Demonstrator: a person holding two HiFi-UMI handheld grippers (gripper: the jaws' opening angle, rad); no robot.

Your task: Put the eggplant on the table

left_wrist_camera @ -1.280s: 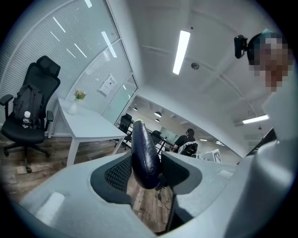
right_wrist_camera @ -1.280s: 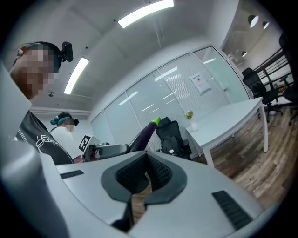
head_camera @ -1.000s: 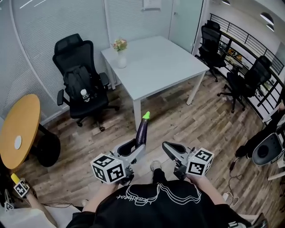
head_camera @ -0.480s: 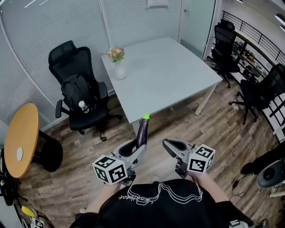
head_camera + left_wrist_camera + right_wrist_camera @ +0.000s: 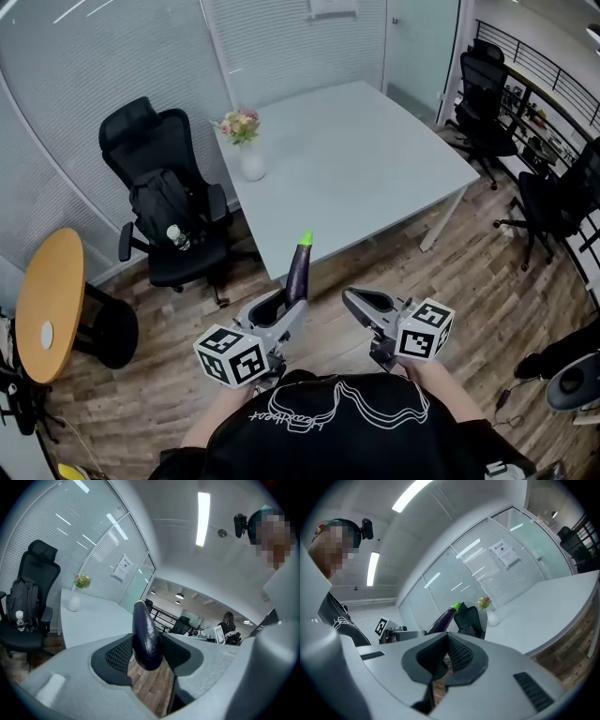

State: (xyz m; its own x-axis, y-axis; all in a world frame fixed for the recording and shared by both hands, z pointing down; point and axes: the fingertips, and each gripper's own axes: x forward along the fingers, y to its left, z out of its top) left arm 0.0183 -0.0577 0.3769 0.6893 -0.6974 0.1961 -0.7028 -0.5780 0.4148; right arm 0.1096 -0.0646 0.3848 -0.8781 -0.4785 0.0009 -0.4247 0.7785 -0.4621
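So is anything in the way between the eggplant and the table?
Nothing visible is. The eggplant stands upright in the left gripper's jaws, and only wooden floor lies between it and the table's bare near edge. The vase of flowers stands off at the table's left side.

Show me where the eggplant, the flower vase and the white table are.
eggplant (image 5: 298, 272), head view, middle of its purple body.
flower vase (image 5: 251, 167), head view, its white belly.
white table (image 5: 375, 173), head view, bare part of the top.

Vase (image 5: 251, 165) on table (image 5: 361, 159), chair (image 5: 141, 133) seemingly just left
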